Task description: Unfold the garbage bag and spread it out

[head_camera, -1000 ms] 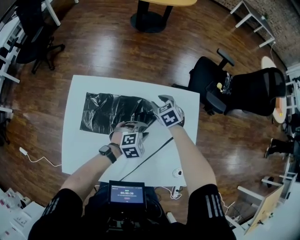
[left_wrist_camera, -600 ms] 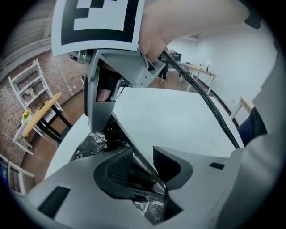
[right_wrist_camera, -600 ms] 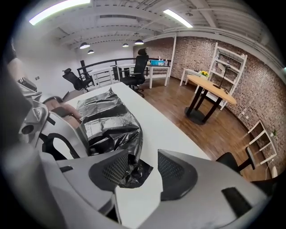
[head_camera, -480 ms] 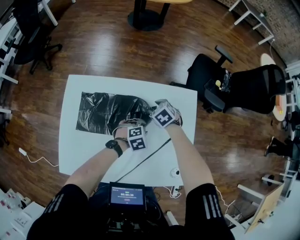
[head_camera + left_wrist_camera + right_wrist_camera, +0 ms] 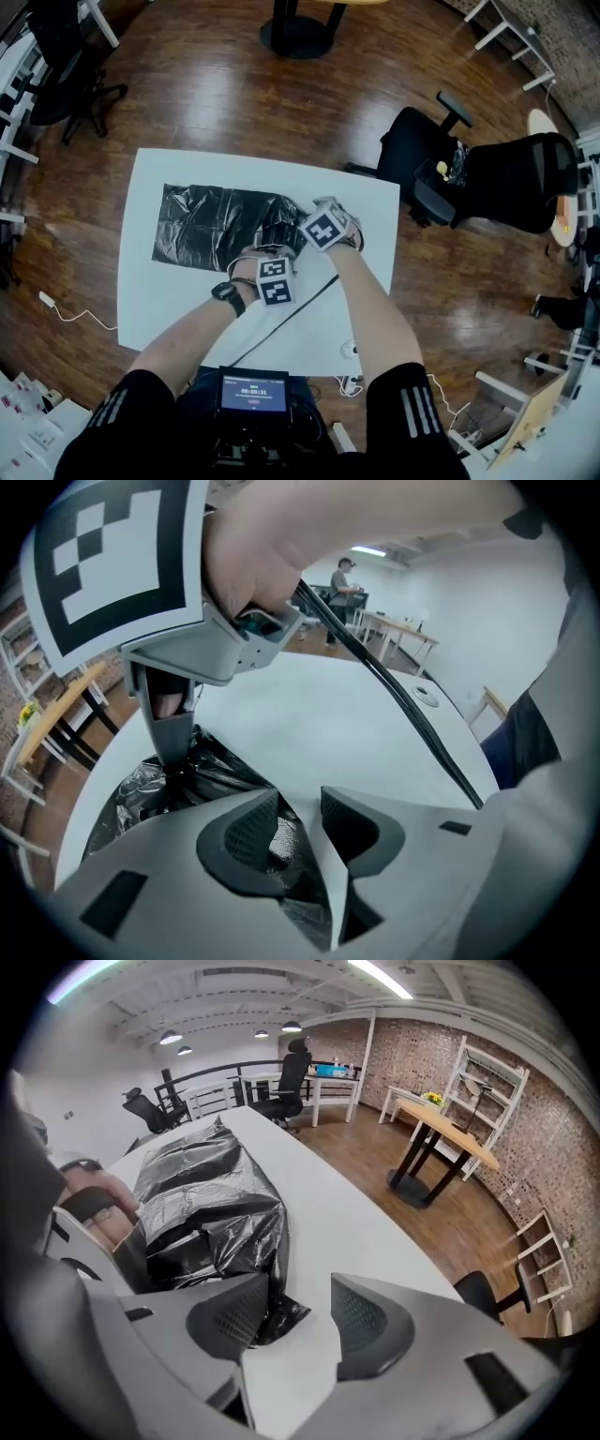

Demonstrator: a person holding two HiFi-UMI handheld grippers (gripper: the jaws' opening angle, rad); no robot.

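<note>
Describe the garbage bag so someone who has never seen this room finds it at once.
Find the white table standing on the dark wood floor. On its far left half lies the garbage bag, a broad rectangle of plastic film. It is the only shiny, crinkled black sheet there; the other dark thing on the table is a thin cable.

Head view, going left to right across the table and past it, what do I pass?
table's left edge → garbage bag → left gripper → right gripper → black office chair
</note>
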